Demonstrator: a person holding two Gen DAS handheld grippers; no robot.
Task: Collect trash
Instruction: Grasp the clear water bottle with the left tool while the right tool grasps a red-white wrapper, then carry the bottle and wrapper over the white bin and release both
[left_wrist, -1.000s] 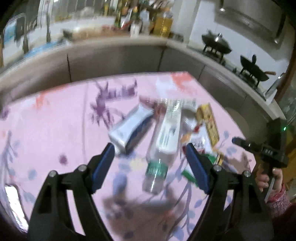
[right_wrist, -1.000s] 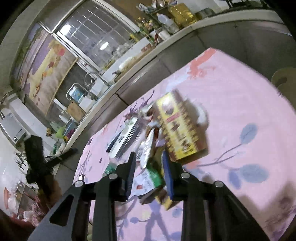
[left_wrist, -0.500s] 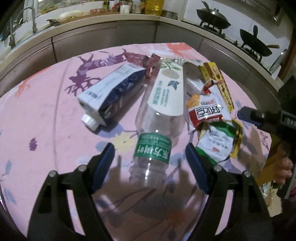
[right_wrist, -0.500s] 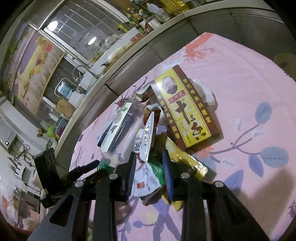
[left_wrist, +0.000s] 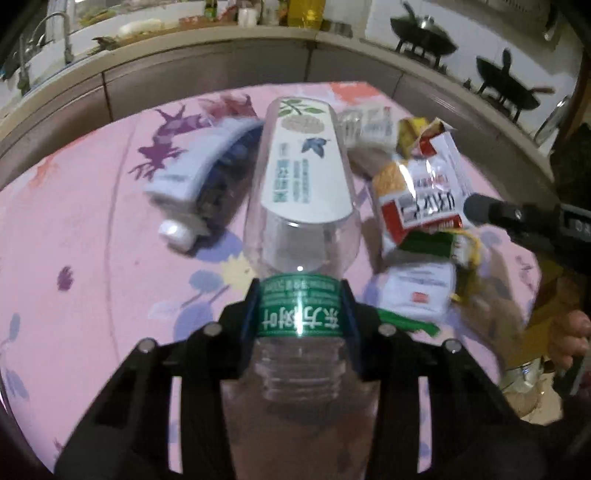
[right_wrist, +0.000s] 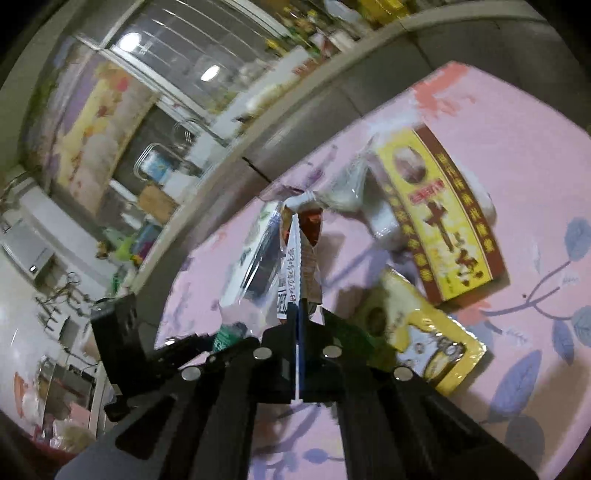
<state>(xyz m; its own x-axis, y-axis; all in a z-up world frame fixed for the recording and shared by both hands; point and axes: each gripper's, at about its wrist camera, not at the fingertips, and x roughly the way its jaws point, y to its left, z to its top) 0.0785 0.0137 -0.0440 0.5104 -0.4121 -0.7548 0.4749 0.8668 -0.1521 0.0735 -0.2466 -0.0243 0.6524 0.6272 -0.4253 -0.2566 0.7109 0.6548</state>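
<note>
while its jaws just closed, left hand-held gripper (left_wrist: 299, 310) clamps clear bottle (left_wrist: 301, 206), right hand-held gripper (right_wrist: 300, 325) pinches wrapper (right_wrist: 291, 266)

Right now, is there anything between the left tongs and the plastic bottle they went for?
No. The left tongs have just been closing and their pads now press both sides of the plastic bottle at its green band. Nothing lies between pad and bottle. The carton and red snack wrapper lie beside it.
</note>
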